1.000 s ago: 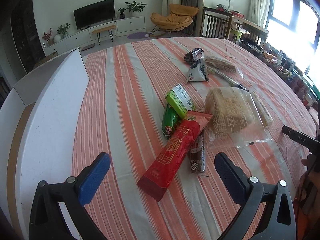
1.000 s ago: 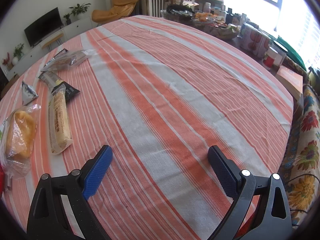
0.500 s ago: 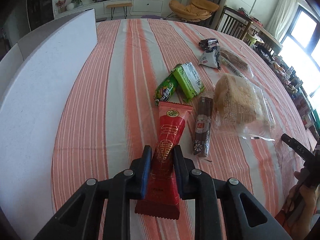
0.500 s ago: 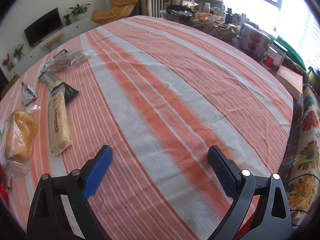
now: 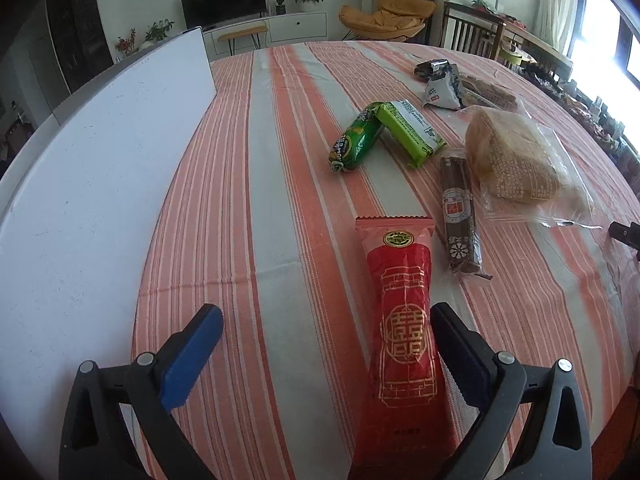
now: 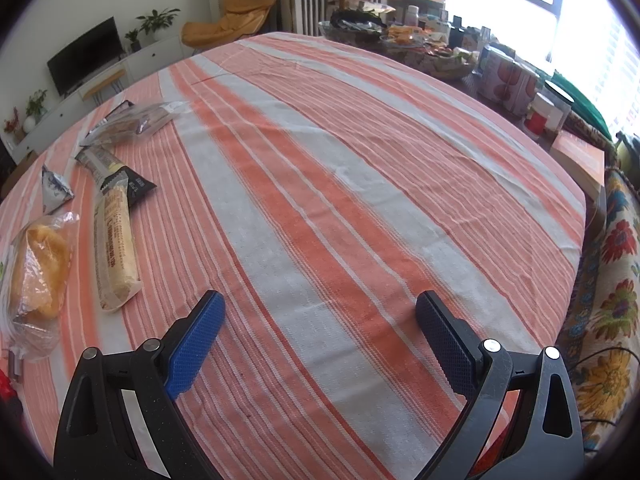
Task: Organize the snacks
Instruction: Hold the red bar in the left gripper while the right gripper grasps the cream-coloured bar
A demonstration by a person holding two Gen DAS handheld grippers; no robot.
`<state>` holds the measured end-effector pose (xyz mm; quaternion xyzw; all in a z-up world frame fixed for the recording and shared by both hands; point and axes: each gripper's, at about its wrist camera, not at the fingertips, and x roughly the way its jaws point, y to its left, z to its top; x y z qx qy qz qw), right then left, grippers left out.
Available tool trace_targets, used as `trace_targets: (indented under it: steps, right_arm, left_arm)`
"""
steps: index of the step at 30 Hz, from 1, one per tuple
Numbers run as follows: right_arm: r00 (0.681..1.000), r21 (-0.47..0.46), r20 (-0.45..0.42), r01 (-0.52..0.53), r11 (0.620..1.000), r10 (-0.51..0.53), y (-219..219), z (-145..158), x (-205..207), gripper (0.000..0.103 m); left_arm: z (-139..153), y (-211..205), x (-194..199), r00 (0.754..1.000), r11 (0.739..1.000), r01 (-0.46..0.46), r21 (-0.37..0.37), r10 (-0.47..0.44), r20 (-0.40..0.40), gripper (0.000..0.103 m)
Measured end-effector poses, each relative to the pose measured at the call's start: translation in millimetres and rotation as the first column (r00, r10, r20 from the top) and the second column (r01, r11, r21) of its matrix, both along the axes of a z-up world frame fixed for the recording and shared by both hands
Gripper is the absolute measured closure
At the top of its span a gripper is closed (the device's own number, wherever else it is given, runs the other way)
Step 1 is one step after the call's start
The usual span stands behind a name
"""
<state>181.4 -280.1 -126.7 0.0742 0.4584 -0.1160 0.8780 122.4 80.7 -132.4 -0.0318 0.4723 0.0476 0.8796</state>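
Note:
My left gripper is open. A long red snack pack lies on the striped cloth between its fingers, close to the right finger. Beyond it lie a brown stick pack, a dark green roll, a light green pack, a bagged bread and a grey triangular pack. My right gripper is open and empty over bare cloth. To its left lie a bagged bread and a long pale biscuit pack.
A white board stands along the table's left side. Bowls, jars and boxes crowd the far right beyond the table edge. A clear bag of snacks and a dark wrapper lie at the far left of the right wrist view.
My left gripper shut on the red pack, turned it lengthwise toward me, then opened and let it go. The right gripper has not moved.

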Motion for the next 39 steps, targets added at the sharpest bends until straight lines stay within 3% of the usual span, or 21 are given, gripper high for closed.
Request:
trace_targets:
  steps: [39]
  right_arm:
    - [1.0,-0.003,0.002,0.0,1.0,0.0,1.3,-0.7,-1.2,0.005]
  left_arm:
    - [-0.4,1.1,-0.3,1.0,1.0,-0.008,0.011,0.008,0.014,0.0]
